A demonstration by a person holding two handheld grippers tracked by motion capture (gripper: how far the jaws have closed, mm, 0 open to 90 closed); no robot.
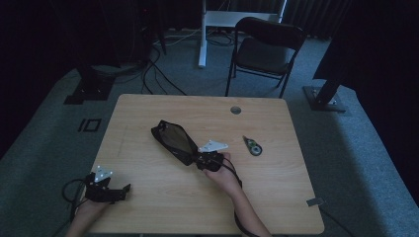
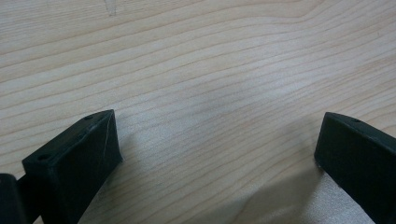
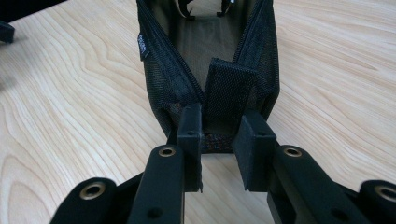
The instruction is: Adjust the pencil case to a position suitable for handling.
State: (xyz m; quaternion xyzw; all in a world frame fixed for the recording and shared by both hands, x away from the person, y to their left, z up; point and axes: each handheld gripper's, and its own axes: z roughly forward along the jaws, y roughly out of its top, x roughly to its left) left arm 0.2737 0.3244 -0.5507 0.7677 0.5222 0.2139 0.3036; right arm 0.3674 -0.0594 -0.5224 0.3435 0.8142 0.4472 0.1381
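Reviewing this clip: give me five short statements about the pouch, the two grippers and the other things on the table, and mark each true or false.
1. The right gripper is closed on the end tab of the black mesh pouch. True.
2. The pouch is zipped shut. False: its top gapes open, and the right gripper view looks down into it.
3. The left gripper holds a pen. False: its fingers are spread apart over bare wood with nothing between them.
4. A correction tape dispenser lies on the table to the right of the pouch, apart from it. True.
5. A folding chair stands beyond the far edge of the table. True.
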